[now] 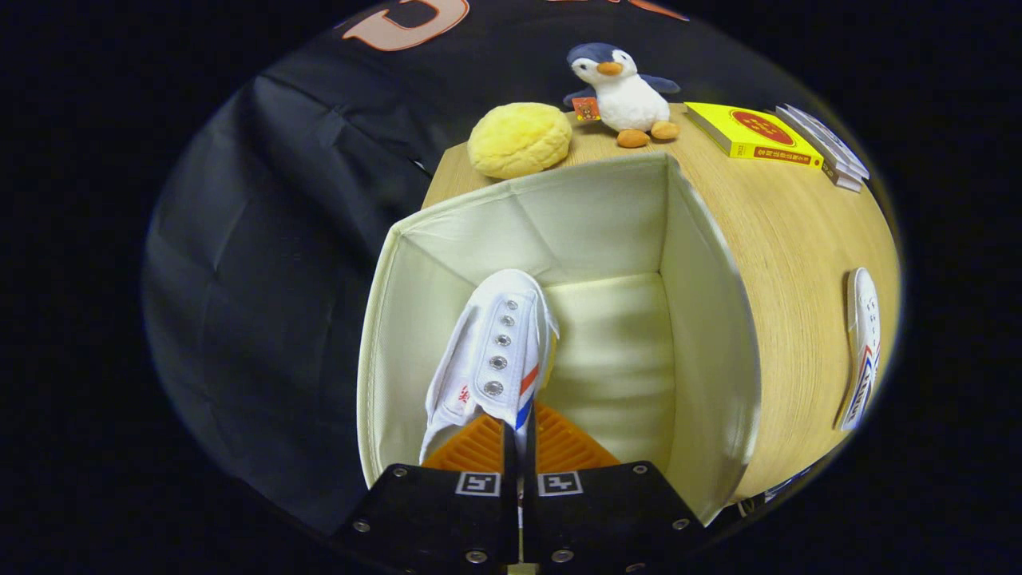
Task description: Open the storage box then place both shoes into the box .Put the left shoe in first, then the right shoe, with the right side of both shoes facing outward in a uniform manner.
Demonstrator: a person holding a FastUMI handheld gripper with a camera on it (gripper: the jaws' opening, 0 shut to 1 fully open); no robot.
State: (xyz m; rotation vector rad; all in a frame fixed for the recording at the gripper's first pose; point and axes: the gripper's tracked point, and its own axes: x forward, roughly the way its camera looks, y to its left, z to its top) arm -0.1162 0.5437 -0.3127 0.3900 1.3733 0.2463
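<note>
One shoe [495,351] hangs inside the open storage box [711,319], pinched at its heel end between the nearly closed orange fingers [471,447] of the gripper [519,443]. To do this well, I'd lower it toward the box floor against the left wall, leaving room alongside. Count: two shoes, the second shoe [862,343] lying on the bench [798,239]; one box.
</note>
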